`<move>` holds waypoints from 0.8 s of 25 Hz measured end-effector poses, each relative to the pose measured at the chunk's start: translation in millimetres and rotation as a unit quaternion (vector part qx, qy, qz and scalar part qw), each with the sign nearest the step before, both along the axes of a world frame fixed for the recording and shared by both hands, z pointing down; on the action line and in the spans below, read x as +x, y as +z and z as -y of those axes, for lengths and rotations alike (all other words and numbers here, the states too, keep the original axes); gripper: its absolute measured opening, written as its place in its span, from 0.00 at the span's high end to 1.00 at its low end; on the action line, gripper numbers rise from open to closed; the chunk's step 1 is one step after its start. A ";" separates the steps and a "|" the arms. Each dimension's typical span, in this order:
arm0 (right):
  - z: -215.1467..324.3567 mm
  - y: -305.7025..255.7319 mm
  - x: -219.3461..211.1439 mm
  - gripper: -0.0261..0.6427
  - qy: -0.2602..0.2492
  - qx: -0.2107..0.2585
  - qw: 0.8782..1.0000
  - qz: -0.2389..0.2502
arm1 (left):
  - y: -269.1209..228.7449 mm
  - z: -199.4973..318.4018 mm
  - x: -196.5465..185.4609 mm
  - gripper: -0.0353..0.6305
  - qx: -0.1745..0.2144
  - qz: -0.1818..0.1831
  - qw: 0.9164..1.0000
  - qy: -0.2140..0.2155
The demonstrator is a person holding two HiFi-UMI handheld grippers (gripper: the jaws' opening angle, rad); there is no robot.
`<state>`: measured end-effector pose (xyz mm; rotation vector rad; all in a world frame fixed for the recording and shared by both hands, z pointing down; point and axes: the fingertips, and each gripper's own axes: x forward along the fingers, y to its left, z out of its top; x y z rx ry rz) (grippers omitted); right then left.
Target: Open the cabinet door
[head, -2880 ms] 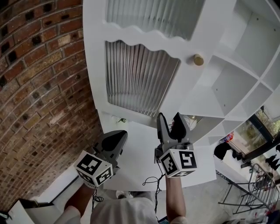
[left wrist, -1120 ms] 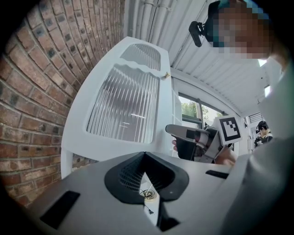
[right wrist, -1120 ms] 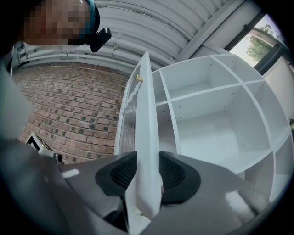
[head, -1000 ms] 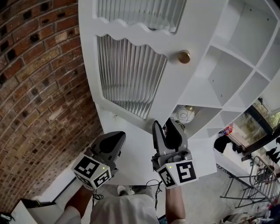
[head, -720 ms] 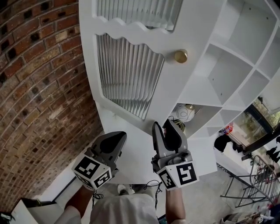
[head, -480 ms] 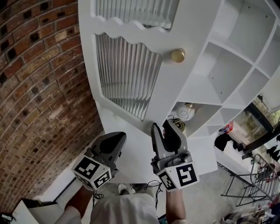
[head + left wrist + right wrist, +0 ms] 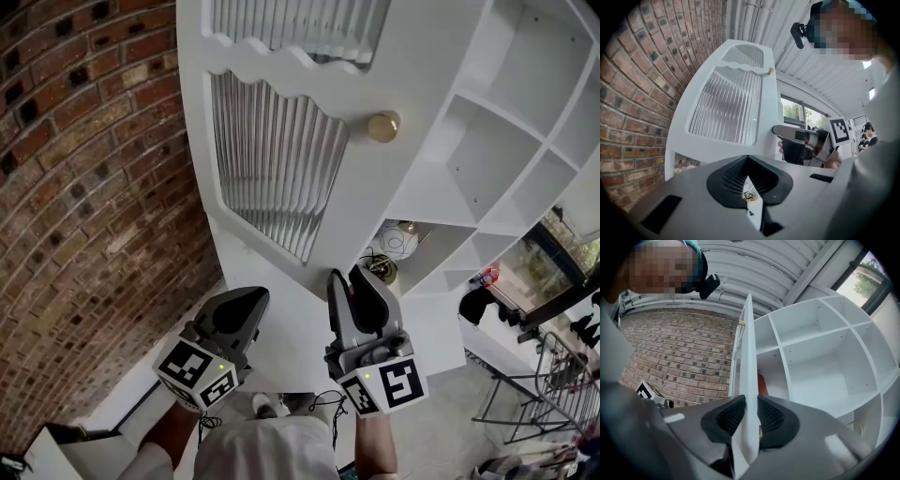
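In the head view, the white cabinet door [image 7: 375,178], with 2 ribbed glass panels and a brass knob [image 7: 382,127], stood open, angled away from the white shelves [image 7: 487,150] on its right. A brick wall [image 7: 84,187] was on its left. A pale ball [image 7: 397,242] sat in a lower compartment behind the door. The right gripper [image 7: 361,286] was raised to the door's free edge near the bottom corner. The left gripper [image 7: 234,314] was held beside it, apart from the door.

In the left gripper view, the left gripper's 2 jaws were together at their tips [image 7: 747,159] with nothing between them. Beyond them were the face of the door and the right gripper at its edge.

In the right gripper view, the door was seen edge-on, rising from between the jaws [image 7: 751,401], with the shelves to its right and the brick wall to its left. The jaws were closing on that edge, and the 2 pads [image 7: 733,416] lay close against either face of the door. A red thing [image 7: 761,383] showed just behind the door in a lower compartment. The left gripper's marker cube [image 7: 644,392] showed low on the left.
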<state>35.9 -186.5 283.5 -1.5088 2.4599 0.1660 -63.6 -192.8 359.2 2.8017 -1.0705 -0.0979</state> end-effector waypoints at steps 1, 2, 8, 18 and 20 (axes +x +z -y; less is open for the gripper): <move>-1.2 -0.1 -0.4 0.84 -0.001 0.000 1.000 0.000 | -0.6 -0.9 0.1 0.93 0.000 0.001 1.000 0.000; -2.4 0.0 -0.7 0.84 -0.003 -0.001 1.000 0.000 | -0.3 -1.8 0.4 0.93 -0.001 0.001 1.000 0.001; -11.9 -0.7 -6.4 0.84 -0.015 0.005 1.000 0.000 | -2.5 -10.9 2.0 0.93 0.001 -0.004 1.000 -0.002; -18.5 -0.6 -7.0 0.84 -0.039 -0.005 0.999 0.006 | -9.3 -26.9 -0.1 0.93 0.003 -0.010 0.999 -0.039; -19.3 0.1 -8.8 0.84 -0.049 -0.008 0.999 0.004 | -9.0 -31.7 -0.4 0.93 0.002 -0.009 0.999 -0.051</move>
